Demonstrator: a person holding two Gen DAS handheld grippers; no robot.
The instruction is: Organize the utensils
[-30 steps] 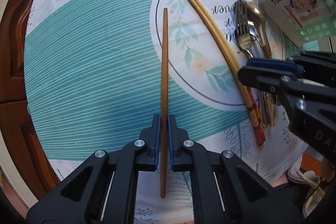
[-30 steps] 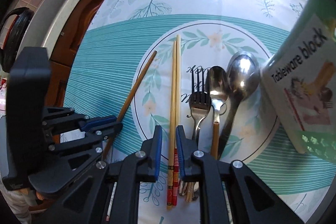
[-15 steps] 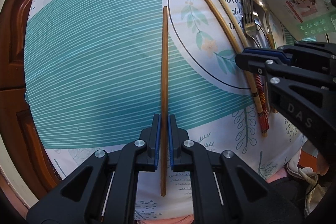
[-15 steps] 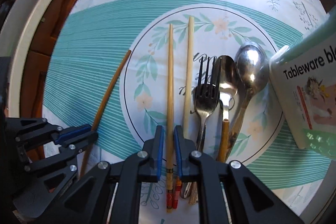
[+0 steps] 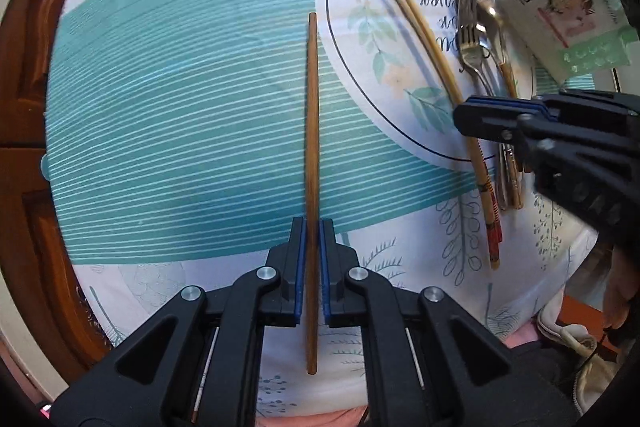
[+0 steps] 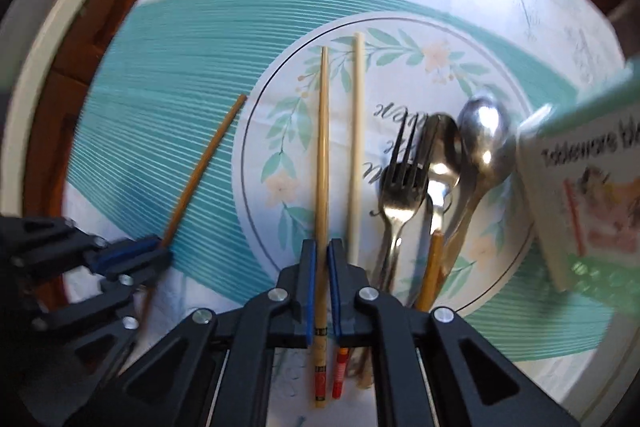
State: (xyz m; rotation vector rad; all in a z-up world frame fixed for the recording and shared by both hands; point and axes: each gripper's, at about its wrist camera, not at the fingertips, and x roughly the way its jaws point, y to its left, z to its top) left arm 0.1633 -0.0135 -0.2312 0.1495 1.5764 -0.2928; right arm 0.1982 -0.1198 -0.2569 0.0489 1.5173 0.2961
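A dark brown chopstick (image 5: 312, 107) runs straight between the pads of my left gripper (image 5: 312, 223), which is shut on it near its thick end. My right gripper (image 6: 322, 243) points down at the printed circle of the placemat (image 6: 400, 39). Its jaws are closing on a light bamboo chopstick (image 6: 322, 147), and the pads press its sides. The matching pale chopstick (image 6: 357, 147) lies just right of it on the mat. A fork (image 6: 402, 179) and two spoons (image 6: 442, 155) (image 6: 484, 131) lie side by side further right.
A mint-green "Tableware block" box (image 6: 588, 167) stands at the right edge of the mat, beside the spoons. The teal and white cloth (image 5: 180, 87) covers a round table with a dark wooden rim (image 5: 24, 87) at the left. My left gripper (image 6: 160, 251) shows low left in the right wrist view.
My right gripper's jaws have closed from a small gap onto one light chopstick, and the two light chopsticks have parted at their tips. The left gripper keeps its grip and has drifted slightly.
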